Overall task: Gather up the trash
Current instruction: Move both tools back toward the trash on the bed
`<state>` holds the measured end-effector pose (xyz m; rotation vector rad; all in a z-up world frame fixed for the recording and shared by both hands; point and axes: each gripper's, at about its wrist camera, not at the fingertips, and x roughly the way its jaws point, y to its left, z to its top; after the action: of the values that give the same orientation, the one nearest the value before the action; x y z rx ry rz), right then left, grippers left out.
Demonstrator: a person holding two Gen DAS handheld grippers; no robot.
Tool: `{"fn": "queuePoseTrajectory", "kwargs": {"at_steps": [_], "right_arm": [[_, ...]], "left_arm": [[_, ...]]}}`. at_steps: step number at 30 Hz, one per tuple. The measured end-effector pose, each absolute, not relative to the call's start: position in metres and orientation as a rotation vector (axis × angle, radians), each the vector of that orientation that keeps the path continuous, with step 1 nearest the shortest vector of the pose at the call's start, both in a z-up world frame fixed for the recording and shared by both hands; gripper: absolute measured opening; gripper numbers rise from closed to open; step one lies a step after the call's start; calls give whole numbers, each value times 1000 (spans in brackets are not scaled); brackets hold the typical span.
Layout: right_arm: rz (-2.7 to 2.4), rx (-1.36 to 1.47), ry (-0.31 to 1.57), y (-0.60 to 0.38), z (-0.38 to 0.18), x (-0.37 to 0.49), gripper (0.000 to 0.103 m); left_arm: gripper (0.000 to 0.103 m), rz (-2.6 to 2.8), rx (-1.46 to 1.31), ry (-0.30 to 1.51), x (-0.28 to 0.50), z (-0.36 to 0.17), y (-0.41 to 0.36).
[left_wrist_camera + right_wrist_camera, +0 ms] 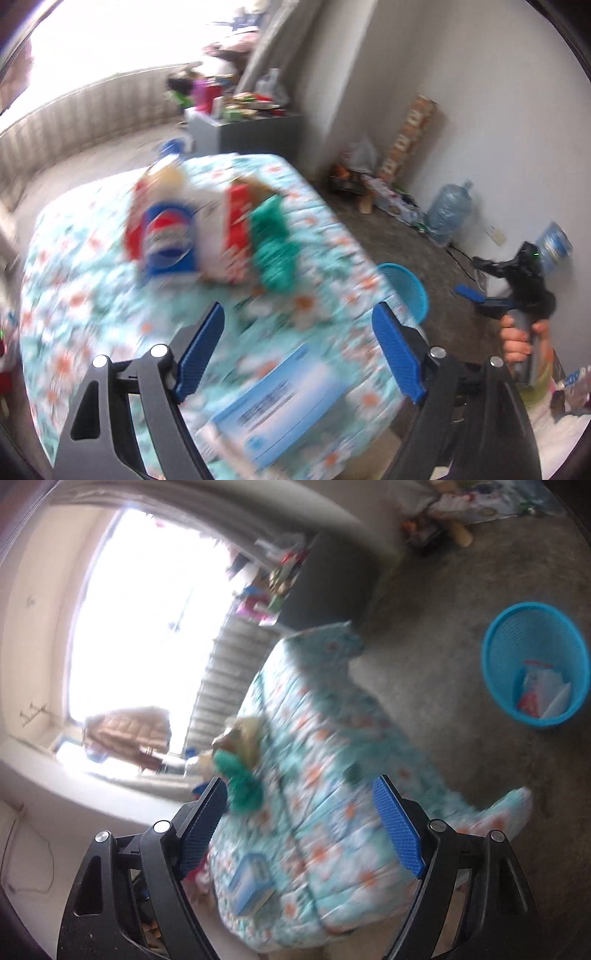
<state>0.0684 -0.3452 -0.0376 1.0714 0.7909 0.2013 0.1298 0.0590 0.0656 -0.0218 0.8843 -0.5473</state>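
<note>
1. Left gripper (299, 354): jaws spread, empty.
2. Right gripper (301, 830): jaws spread, empty.
3. Trash pile (207, 236) lies mid-surface on the floral cloth (74, 295), far side of the blue box (280, 406).
4. Blue bin (535, 664) stands on the floor beyond the cloth's edge.
5. Judgement: wrappers light, soft, crinkly; pinch a folded edge.

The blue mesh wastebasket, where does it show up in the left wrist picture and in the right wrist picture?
Left wrist view: the blue mesh wastebasket sits right of centre on the floor, partly hidden behind the edge of the floral tablecloth.
Right wrist view: the wastebasket stands in full at the right edge, upper half, with paper trash inside.
Shared landmark: the green crumpled item on the tablecloth.
</note>
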Motion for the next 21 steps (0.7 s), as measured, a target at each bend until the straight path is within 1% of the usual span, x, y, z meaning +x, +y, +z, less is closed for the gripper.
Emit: {"fn": "queuePoseTrajectory", "kwargs": {"at_steps": [5,8,12,15,17,18,20,21], "right_arm": [[297,1003,875,-284,-36,65,78],[340,984,939,-250,-43,57,78],[412,995,989,-220,-47,48,77],[480,1008,1040,-192,-54,46,73],[519,1005,1085,-175,-60,49,66],[526,1002,1098,-169,-63,51,64],[541,996,1131,-156,-68,57,55],[546,1001,1147,-150,-71,61,53]], "left_arm": [[80,-514,-82,906,121,36,95],[80,-550,-81,921,113,18,98],[80,-608,-69,915,105,7,96],[80,-620,-58,916,104,0,91],[80,-627,-58,917,106,-6,91],[80,-633,-65,921,107,-10,92],[80,-650,-81,934,111,-16,93],[80,-654,-87,941,114,-20,94]]}}
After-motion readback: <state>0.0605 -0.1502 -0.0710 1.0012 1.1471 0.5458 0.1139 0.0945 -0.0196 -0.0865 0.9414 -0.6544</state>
